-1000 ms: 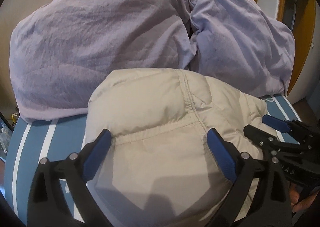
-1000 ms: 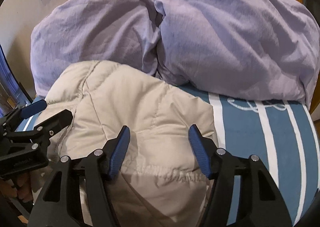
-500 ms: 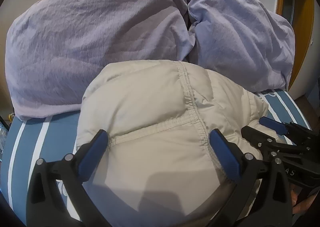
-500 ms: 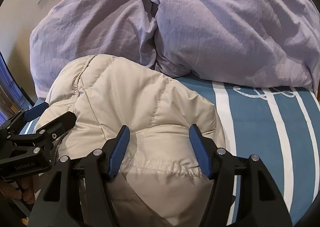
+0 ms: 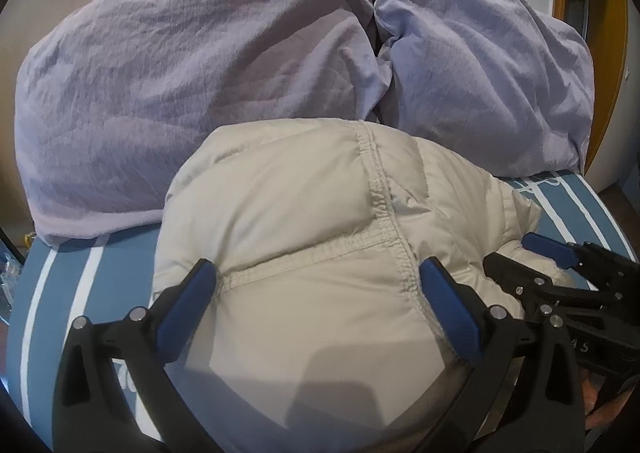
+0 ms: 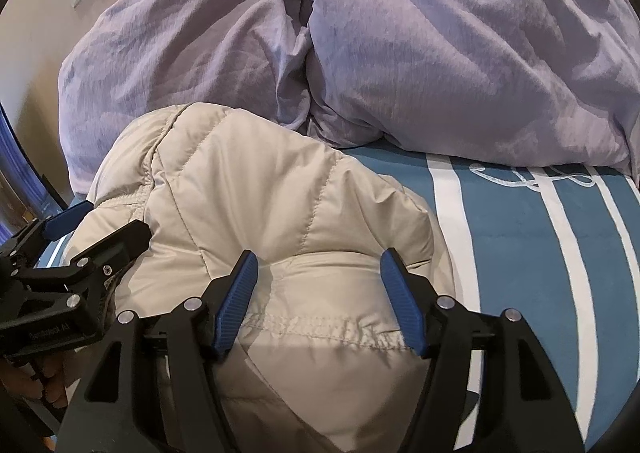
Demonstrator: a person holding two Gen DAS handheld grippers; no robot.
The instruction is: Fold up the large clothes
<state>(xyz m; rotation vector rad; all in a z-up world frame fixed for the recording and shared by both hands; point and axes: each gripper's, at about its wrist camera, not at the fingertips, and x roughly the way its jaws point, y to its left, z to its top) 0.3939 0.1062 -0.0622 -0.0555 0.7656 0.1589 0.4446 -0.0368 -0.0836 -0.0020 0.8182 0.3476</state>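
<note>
In the left wrist view, the beige padded jacket [image 5: 320,253] was seen bundled on the striped bed [image 5: 92,265], against the lilac duvet [image 5: 192,85]. The left gripper [image 5: 316,293] was held over it, jaws wide, nothing gripped.

In the right wrist view, the right gripper [image 6: 318,285] was found with jaws opening above the jacket's stitched hem [image 6: 320,327], no fabric pinched. With the puffy bundle released, the fold could be lost through springing back.

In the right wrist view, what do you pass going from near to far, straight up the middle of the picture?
Right gripper, fingers opening over the fabric → beige puffer jacket → purple duvet.
</note>
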